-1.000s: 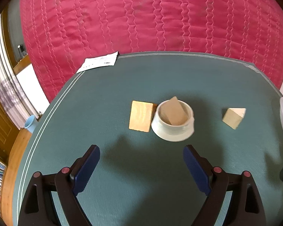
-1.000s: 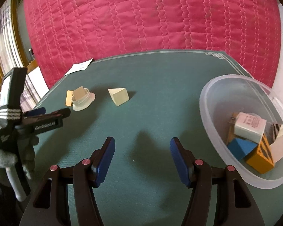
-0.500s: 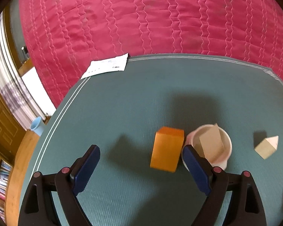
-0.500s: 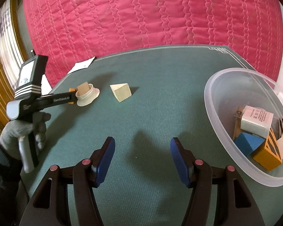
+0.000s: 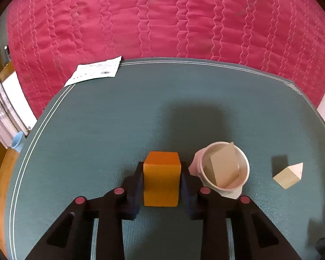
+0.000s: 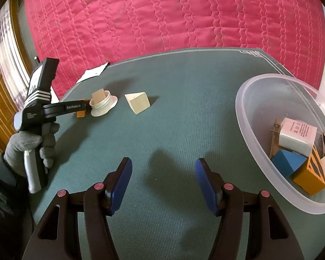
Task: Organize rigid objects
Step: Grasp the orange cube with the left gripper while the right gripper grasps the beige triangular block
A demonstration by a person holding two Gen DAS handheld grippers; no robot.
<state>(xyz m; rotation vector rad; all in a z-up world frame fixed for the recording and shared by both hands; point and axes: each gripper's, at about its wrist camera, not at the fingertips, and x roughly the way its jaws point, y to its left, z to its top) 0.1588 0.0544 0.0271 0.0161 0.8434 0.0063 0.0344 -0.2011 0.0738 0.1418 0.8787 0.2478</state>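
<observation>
My left gripper (image 5: pixel 161 173) is shut on an orange block (image 5: pixel 161 182) that sits on the green mat; it also shows in the right wrist view (image 6: pixel 82 113). Just right of it stands a white cup (image 5: pixel 223 171) with a tan wooden block (image 5: pixel 224 166) leaning inside. A pale wooden wedge block (image 5: pixel 289 176) lies further right, also in the right wrist view (image 6: pixel 138 103). My right gripper (image 6: pixel 163 173) is open and empty, above bare mat. A clear plastic bowl (image 6: pixel 249 99) at the right holds several blocks.
A white paper slip (image 5: pixel 95 72) lies at the mat's far left corner. A red quilted bed surface (image 5: pixel 162 17) lies beyond the mat. The gloved hand holding the left gripper (image 6: pixel 30 143) is at the left of the right wrist view.
My left gripper moved forward and down and shut on the orange block. The right gripper stayed open and shifted only slightly.
</observation>
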